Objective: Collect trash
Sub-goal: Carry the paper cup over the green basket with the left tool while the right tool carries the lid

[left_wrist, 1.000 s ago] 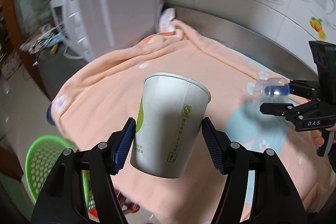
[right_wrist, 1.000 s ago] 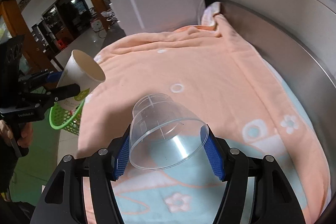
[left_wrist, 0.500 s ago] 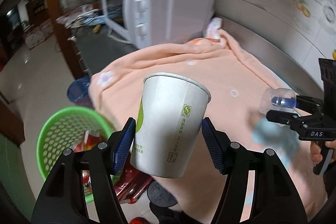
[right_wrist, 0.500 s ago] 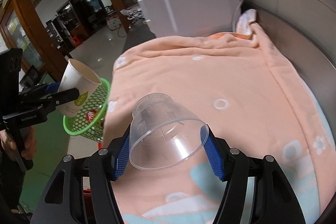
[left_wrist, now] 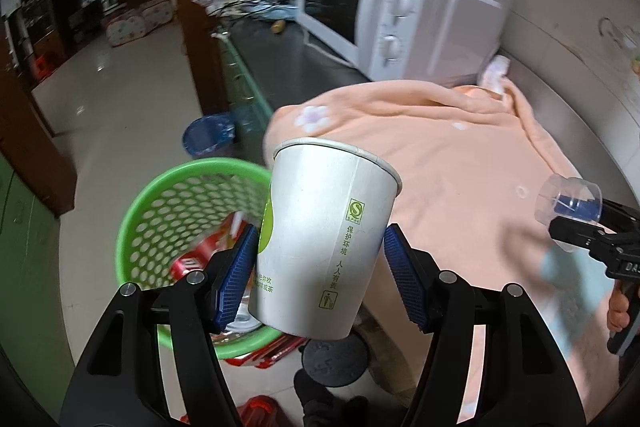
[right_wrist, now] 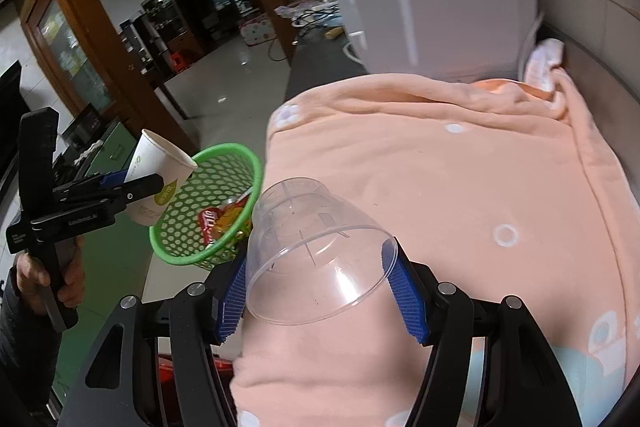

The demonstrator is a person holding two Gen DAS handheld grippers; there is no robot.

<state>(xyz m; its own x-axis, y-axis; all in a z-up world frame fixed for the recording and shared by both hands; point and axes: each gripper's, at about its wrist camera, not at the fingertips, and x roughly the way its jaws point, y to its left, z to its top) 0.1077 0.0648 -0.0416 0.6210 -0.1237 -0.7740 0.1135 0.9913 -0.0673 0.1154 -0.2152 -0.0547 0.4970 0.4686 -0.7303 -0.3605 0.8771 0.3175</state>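
left jaws pinch paper cup [left_wrist: 324, 247], hiding part of green basket [left_wrist: 168, 211]; right jaws pinch clear cup [right_wrist: 316, 255]

paper cup [left_wrist: 324, 247] with green boxed "S" logo, Chinese "保护环境 人人有责", bin pictogram

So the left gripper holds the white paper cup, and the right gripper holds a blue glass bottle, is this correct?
Not quite. The right gripper holds a clear plastic cup, as the right wrist view shows. The left gripper does hold the white paper cup.
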